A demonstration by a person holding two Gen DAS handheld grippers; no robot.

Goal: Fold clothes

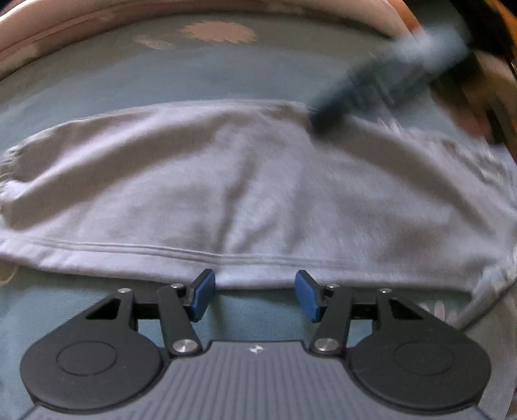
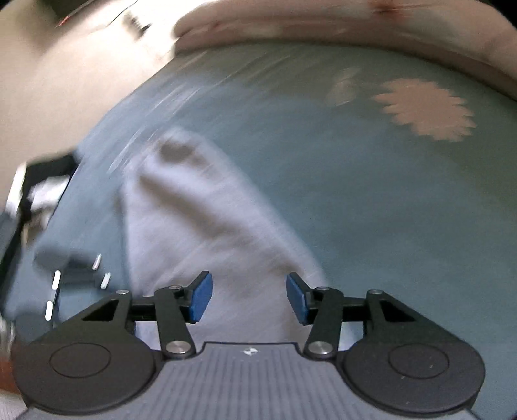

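The left gripper (image 1: 255, 295) holds its blue-padded fingers (image 1: 203, 295) moderately apart with nothing between them. The finger tips sit just at the near hem of a pale lilac garment (image 1: 226, 194), over a strip of teal bedcover (image 1: 258, 310); whether they touch the cloth cannot be told. The hem shows a double line of stitching running left to right right in front of the fingers.

The right gripper (image 2: 249, 299) also has its fingers (image 2: 200, 299) standing about half apart, empty, with only garment (image 2: 200, 219) cloth visible behind the gap. No earlier picture backs up any motion of them. This view is heavily smeared.

Outward from the left gripper, the garment lies spread flat and wide across the bed, with a gathered cuff-like edge at its far left and a ruffled edge at the right. In the left wrist view the right gripper (image 1: 326, 118) appears as a dark blurred shape at the garment's far right edge, with a person's hand (image 1: 475, 119) behind it.

In the right wrist view the garment runs as a narrowing band from the fingers toward the far left. The left gripper (image 2: 64, 268) shows blurred at the near left. The bedcover carries a pink flower-shaped print (image 2: 426, 110) at the far right, and a pale pink pillow (image 2: 355, 29) lies along the far edge.
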